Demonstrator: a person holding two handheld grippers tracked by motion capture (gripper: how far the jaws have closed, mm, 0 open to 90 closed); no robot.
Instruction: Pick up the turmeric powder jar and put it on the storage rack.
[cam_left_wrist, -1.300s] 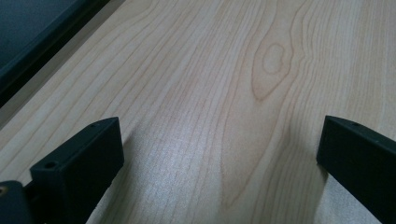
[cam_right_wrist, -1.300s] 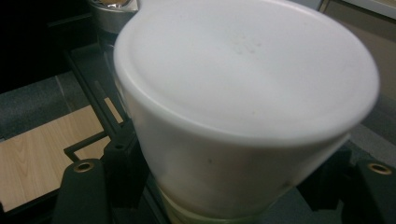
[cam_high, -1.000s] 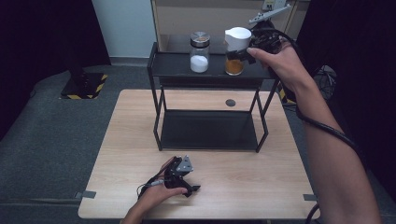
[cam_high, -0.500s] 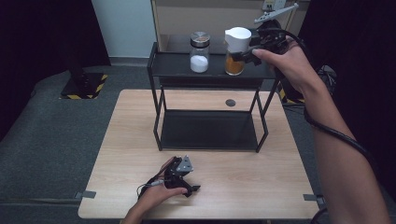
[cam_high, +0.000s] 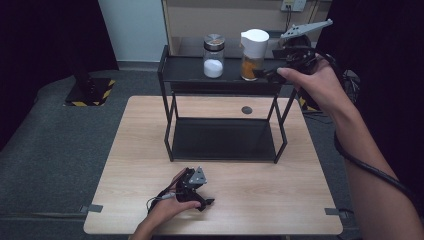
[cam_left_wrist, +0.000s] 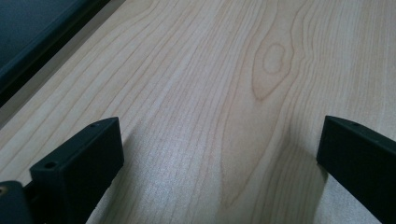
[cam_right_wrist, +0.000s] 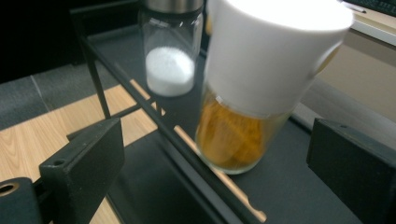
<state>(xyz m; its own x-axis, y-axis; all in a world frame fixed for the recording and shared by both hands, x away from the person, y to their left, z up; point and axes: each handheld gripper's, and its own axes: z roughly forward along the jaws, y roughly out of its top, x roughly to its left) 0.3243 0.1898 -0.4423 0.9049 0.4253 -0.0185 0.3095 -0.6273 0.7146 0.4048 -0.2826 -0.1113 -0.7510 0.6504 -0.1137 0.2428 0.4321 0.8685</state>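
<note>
Your right gripper (cam_high: 264, 73) stands with its jaws spread wide; they have just been opening, and nothing is pressed between them. The jar of orange spice with the white cap (cam_high: 252, 54) stands upright on the top shelf of the black rack (cam_high: 170, 75), at about one o'clock on the scene, free of the pads and just beyond them in the right gripper view (cam_right_wrist: 261, 88). At its nine o'clock, close but apart, stands the glass jar of white powder (cam_high: 213, 56). The placing of the spice jar on the shelf therefore reads as done. Your left gripper (cam_high: 199, 197) rests on the wooden table (cam_high: 280, 200) at six o'clock, jaws wide apart over bare wood. What remains, in my judgement, is to draw your right hand clear without brushing the cap.
</note>
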